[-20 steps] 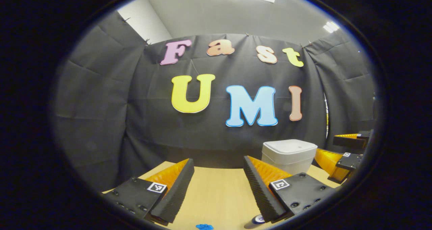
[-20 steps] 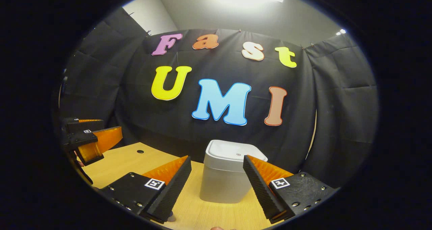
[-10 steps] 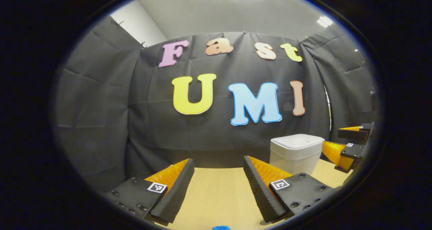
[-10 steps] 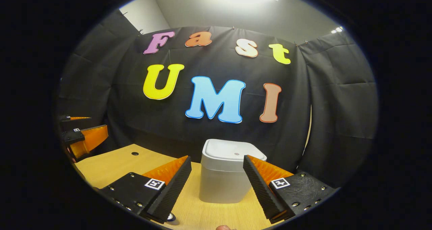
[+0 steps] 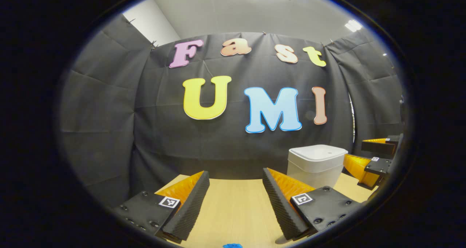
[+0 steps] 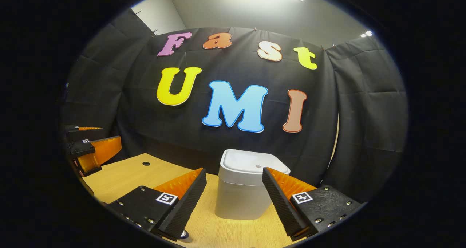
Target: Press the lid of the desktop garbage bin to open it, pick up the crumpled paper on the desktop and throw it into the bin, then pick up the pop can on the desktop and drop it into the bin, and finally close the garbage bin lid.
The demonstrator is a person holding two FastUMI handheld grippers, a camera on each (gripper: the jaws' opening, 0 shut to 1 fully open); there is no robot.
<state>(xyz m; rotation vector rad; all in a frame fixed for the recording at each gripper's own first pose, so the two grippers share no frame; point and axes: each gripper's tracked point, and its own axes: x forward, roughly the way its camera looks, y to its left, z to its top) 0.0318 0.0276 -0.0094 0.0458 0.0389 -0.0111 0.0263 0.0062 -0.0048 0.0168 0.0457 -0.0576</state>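
Black cloth hangs behind a pale wooden desktop (image 6: 127, 175) in the booth, where a white garbage bin (image 6: 242, 197) stands with its lid (image 6: 255, 165) flat and shut. Seen from the right gripper view, the right gripper (image 6: 233, 200) is held level just in front of the bin, fingers spread wide with nothing between them, the bin framed in the gap. The left gripper (image 5: 235, 204), in its own view, hangs over bare wood with its fingers equally wide and empty; the bin sits off to its right. Over the last second little has shifted: both views have steadied, and in the right gripper view the bin has drifted only slightly while the lid remains down. That suggests the task is at its very start, with the lid press yet to come. A sliver of a can top (image 6: 184, 234) peeks out under the right gripper's finger at the bottom edge, and a small blue scrap (image 5: 232, 245) lies at the foot of the left gripper view; the crumpled paper cannot be placed from these views.
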